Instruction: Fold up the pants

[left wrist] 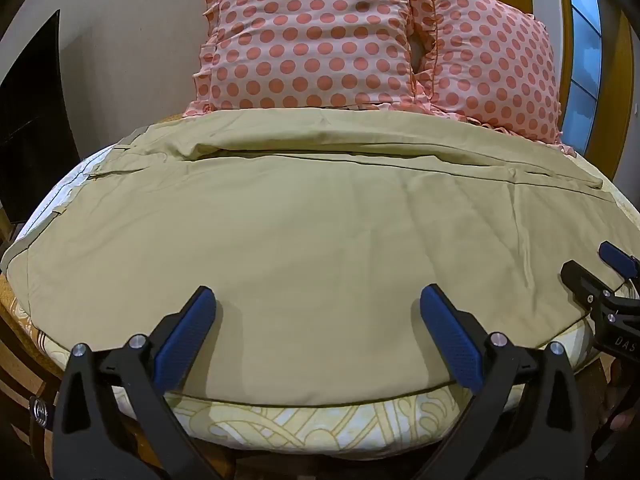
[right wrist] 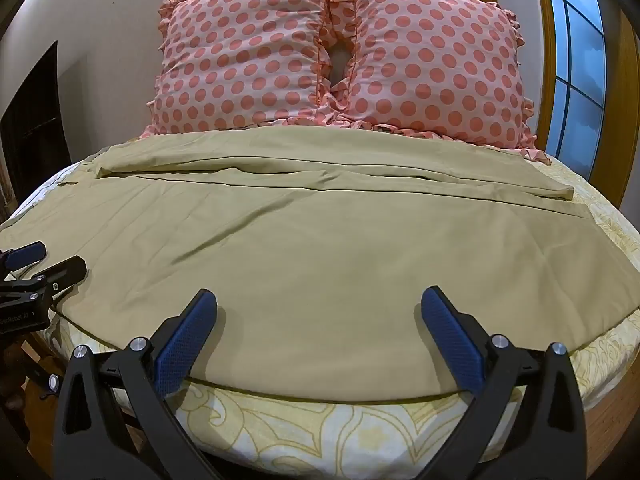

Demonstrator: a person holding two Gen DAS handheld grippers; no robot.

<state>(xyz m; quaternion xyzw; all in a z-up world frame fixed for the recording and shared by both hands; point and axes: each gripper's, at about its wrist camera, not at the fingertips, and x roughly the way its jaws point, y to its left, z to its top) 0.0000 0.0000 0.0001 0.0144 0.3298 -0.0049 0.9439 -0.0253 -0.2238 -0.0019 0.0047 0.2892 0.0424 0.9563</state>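
Observation:
Khaki pants (left wrist: 312, 232) lie spread flat across the bed, waistband at the left (left wrist: 68, 200), legs running right; they also show in the right wrist view (right wrist: 320, 248). The far leg lies partly folded over along the back (right wrist: 304, 176). My left gripper (left wrist: 318, 308) is open and empty, just above the pants' near edge, left of middle. My right gripper (right wrist: 319, 308) is open and empty over the near edge further right. The right gripper shows at the right edge of the left view (left wrist: 600, 272), the left gripper at the left edge of the right view (right wrist: 44, 264).
Two pink polka-dot pillows (right wrist: 248, 60) (right wrist: 436, 68) stand at the head of the bed. The yellow patterned mattress edge (right wrist: 340, 428) runs below the pants. A window (right wrist: 576, 60) is at the right, dark furniture (right wrist: 36, 132) at the left.

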